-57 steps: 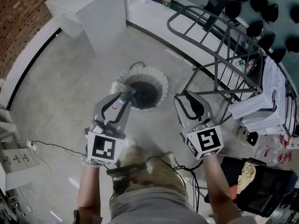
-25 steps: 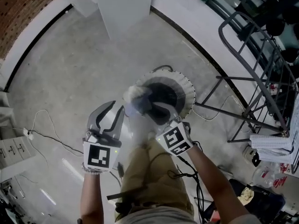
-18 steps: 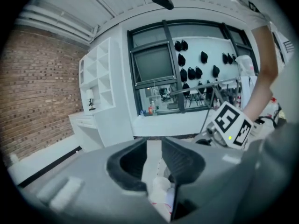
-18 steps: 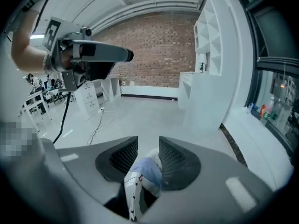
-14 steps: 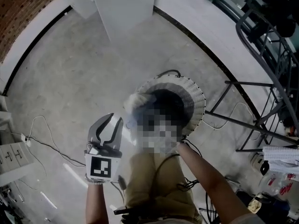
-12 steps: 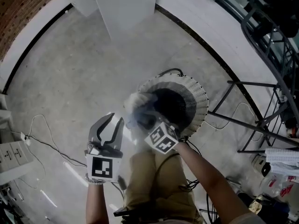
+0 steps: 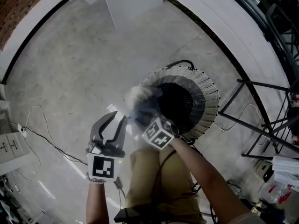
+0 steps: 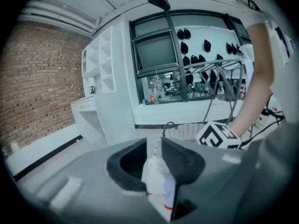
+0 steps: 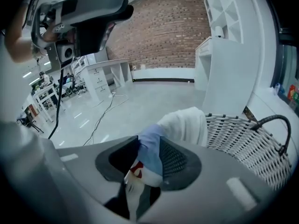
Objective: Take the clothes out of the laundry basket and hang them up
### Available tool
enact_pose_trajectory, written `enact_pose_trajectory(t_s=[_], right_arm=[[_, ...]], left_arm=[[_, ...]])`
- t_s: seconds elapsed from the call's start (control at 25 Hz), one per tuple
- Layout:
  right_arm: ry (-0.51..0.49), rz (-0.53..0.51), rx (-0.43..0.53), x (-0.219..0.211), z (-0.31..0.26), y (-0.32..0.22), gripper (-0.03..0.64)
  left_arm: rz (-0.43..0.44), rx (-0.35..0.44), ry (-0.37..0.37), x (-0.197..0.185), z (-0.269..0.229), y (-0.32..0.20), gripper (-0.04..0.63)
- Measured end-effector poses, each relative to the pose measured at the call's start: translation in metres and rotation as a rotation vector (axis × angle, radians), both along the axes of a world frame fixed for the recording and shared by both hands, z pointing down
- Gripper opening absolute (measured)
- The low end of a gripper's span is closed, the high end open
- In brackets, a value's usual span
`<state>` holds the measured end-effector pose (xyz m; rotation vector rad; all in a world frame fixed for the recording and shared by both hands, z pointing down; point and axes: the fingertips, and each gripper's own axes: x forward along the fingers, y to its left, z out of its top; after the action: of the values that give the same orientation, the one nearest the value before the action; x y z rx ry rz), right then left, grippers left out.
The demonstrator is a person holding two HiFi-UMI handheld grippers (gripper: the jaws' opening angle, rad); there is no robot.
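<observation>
Comparing with a second ago: laundry basket (image 7: 210, 101) fills more of the head view, and right gripper (image 7: 141, 115) has shifted left along its near rim. Left gripper (image 7: 113, 121) sits just beside. Only the gripper views show both jaw pairs clamped on the pale garment (image 9: 148, 160); the head view blurs it.

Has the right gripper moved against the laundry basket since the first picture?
Yes. The right gripper was right of the laundry basket; now it is at its left rim, gripping a garment.
</observation>
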<state>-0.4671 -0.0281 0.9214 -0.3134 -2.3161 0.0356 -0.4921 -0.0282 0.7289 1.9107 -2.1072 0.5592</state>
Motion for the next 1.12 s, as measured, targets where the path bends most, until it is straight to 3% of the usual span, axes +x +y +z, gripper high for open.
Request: enact_pose_trajectory(t_s=[0.08,0.16,0.24,0.44,1.12], right_arm=[[0.01,-0.006,-0.034,0.0,0.001,0.004,0.128],[0.012,-0.022,-0.047,0.003,-0.001,0.008,0.052],[0.009,-0.021,-0.027,0.004,-0.007,0.007,0.023],[0.011,0.052,-0.014,0.013,-0.036,-0.009,0.017],[-0.17,0.386,-0.004,0.061,-0.284,-0.066,0.014]], left_arm=[[-0.005,-0.01,0.001,-0.003,0.002,0.002,0.087],[-0.003,-0.011,-0.007,-0.003,0.0,0.002,0.087],[-0.002,-0.009,-0.016,-0.004,-0.007,0.001,0.087],[-0.004,-0.003,-0.022,-0.01,-0.04,0.002,0.087],[0.111,-0.017,-0.04,0.024,-0.209,0.005,0.097]])
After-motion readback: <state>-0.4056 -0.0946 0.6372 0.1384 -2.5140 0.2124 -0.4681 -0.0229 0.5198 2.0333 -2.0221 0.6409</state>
